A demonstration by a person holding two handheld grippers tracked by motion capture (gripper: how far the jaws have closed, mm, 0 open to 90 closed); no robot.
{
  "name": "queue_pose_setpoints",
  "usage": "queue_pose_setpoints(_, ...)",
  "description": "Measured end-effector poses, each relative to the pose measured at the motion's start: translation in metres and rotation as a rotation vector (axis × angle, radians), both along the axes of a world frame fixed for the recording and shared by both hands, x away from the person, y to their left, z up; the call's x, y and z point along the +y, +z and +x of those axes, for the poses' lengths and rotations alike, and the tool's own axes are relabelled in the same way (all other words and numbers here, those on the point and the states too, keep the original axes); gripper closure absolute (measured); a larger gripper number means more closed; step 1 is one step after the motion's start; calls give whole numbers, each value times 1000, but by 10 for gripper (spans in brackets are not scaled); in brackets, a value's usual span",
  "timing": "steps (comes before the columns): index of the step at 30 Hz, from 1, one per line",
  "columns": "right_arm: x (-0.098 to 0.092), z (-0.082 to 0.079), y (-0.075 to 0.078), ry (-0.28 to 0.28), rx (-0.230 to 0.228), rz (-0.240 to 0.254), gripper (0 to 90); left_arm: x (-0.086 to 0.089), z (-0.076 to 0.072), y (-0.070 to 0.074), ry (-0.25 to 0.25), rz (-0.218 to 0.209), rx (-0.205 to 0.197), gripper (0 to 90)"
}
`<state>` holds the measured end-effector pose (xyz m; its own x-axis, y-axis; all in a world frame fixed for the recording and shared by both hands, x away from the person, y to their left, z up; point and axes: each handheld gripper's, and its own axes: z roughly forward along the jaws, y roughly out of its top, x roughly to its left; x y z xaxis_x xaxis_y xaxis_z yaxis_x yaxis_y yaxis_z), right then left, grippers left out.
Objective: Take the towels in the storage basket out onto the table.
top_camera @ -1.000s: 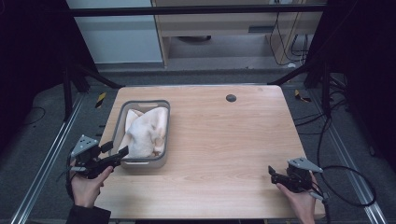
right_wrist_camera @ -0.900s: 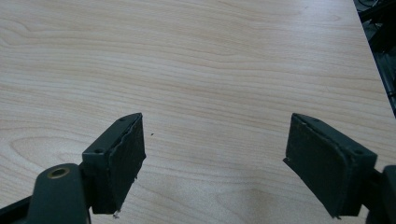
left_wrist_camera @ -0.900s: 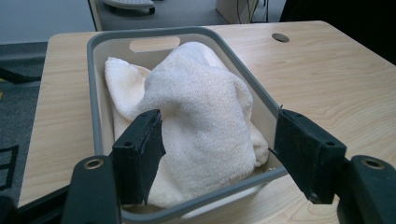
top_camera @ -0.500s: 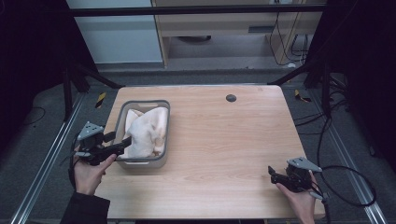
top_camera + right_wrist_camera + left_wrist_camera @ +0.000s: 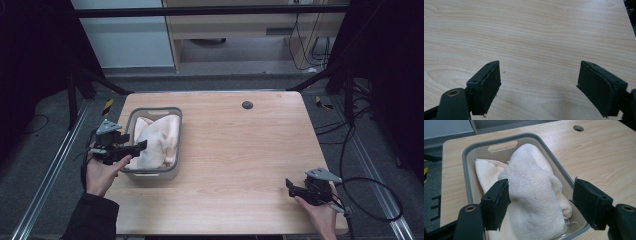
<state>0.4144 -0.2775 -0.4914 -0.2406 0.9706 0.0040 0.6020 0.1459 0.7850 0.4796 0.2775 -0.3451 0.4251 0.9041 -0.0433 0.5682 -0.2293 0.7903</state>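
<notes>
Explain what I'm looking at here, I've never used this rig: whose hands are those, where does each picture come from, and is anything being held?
No robot arm here: a person at a wooden table holds a two-jaw tool in each hand. The wide picture comes from a fixed camera above, looking down. The other two come from cameras riding on each tool, looking along its black jaws.

The left gripper is at the near end of a grey tub that holds a cream towel. Its jaws have just been opening; they straddle the towel's raised fold without squeezing it, though the left pad sits very close to the cloth, so nothing is held. The right gripper stands open over bare wood near the table's front right corner. A small dark hole sits near the far edge.
</notes>
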Motion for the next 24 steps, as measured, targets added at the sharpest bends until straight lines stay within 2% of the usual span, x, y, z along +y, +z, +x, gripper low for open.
queue_pose_setpoints(14, 0, 1, -1, 10, 10, -1, 168, -10, 27, -6, -17, 44, 85, 260)
queue_pose_setpoints(24, 0, 2, -1, 18, 17, 0, 157, -22, 43, -16, -22, 102, 135, 210)
